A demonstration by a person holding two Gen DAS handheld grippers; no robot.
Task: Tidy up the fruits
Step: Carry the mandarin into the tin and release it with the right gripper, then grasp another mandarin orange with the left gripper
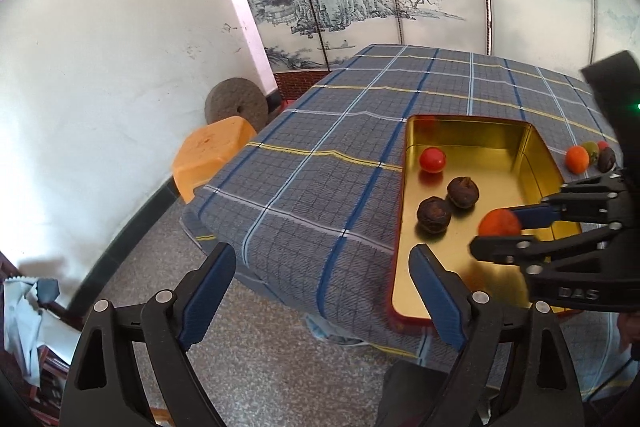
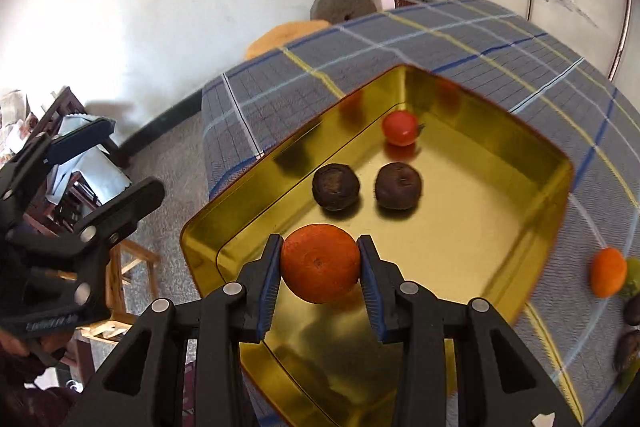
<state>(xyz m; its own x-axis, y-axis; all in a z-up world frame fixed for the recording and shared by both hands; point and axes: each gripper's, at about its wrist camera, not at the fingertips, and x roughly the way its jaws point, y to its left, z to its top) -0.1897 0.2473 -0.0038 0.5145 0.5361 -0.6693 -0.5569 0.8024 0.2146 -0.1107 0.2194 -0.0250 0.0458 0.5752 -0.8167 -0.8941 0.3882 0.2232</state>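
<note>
A gold metal tray [image 1: 536, 155] [image 2: 248, 175] lies on the checked tablecloth. In it rest a red tomato [image 1: 432, 159] [image 2: 400, 128] and two dark brown round fruits [image 1: 463, 192] [image 1: 433, 214] [image 2: 335, 187] [image 2: 398, 185]. My right gripper [image 2: 320, 263] [image 1: 505, 225] is shut on an orange mandarin [image 2: 320, 263] [image 1: 500, 223], held over the tray's near part. My left gripper [image 1: 324, 291] stands open and empty off the tray's left near corner, above the table's edge; it also shows at the left of the right wrist view as the left gripper [image 2: 80, 163].
Outside the tray, on its far right, lie another orange fruit [image 1: 577, 159] [image 2: 608, 271], a green one [image 1: 591, 149] and dark ones [image 1: 607, 159] [image 2: 634, 307]. An orange plastic stool [image 1: 208, 157] and a stone wheel [image 1: 236, 103] stand by the white wall. A painted screen lines the back.
</note>
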